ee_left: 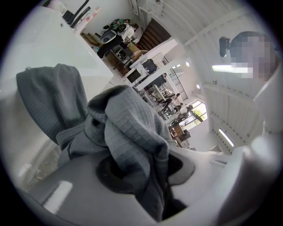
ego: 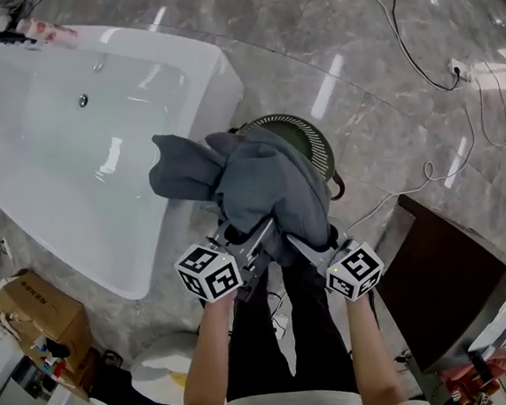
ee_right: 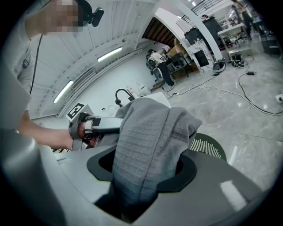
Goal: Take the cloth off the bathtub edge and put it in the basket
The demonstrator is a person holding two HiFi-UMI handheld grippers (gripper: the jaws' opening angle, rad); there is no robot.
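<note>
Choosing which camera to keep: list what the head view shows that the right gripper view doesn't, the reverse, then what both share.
Head view only: the tub's drain, a cardboard box on the floor, the person's legs.
Right gripper view only: ceiling lights and desks in the far room.
Both: the cloth, gripped by the left tool and the right tool, with the basket partly hidden behind it.
</note>
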